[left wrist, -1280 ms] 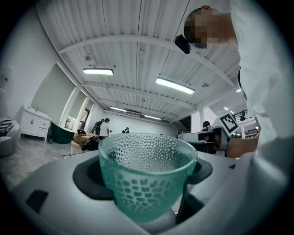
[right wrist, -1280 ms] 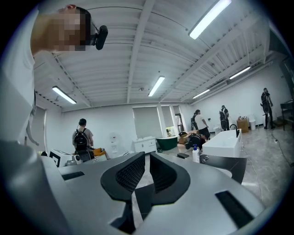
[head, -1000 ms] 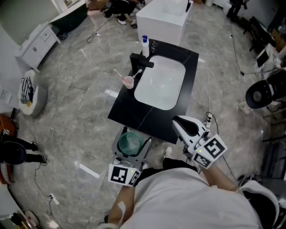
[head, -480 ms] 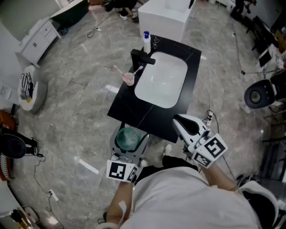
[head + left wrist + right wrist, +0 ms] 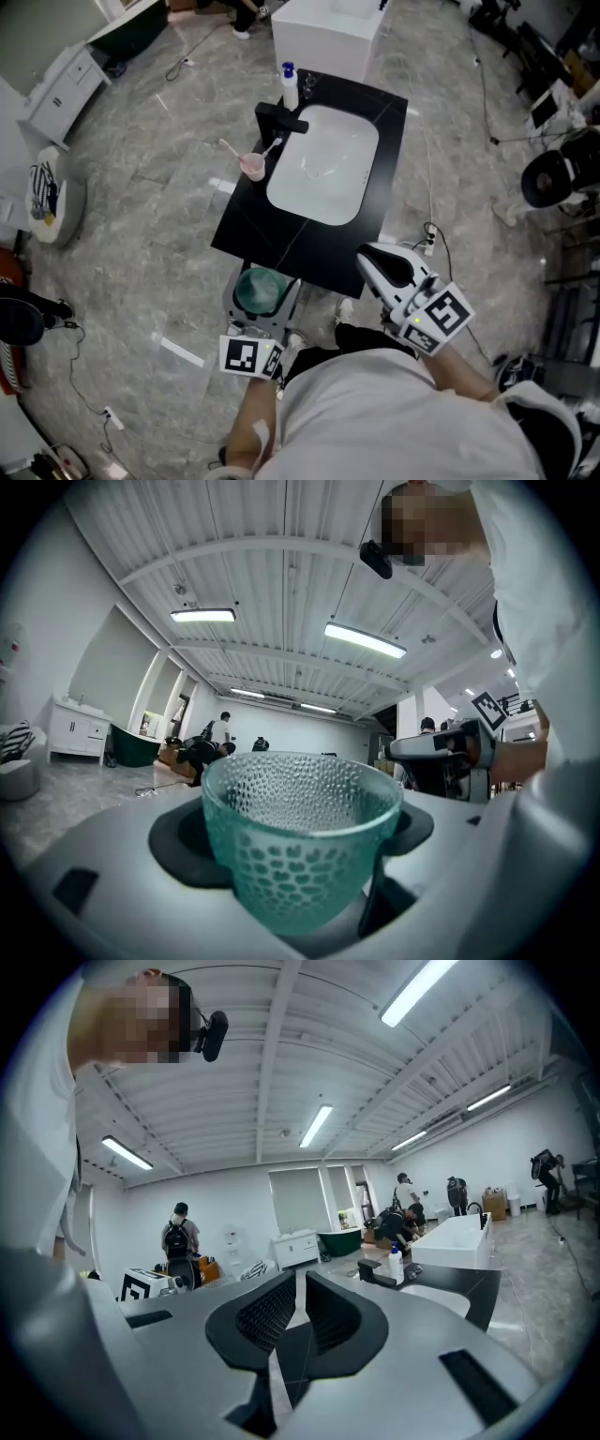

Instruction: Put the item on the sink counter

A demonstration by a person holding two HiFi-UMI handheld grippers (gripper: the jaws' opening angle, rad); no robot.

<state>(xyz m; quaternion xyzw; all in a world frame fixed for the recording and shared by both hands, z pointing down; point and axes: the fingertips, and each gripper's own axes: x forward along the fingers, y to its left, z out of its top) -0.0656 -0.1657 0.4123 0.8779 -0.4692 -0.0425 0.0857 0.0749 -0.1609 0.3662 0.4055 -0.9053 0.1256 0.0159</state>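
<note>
Left hand-held gripper (image 5: 261, 283) grasps a green dimpled glass cup (image 5: 300, 841) between its jaws. The cup is upright and sits just off the near edge of the black worktop (image 5: 281, 234), which carries a white basin (image 5: 323, 178). Right hand-held gripper (image 5: 298, 1326) is clenched on nothing, jaws nearly together, at the worktop's near edge.

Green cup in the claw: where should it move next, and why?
Probably forward, over the black counter. The left claw grips the green cup just short of the counter's near edge, and that bare corner looks free.
</note>
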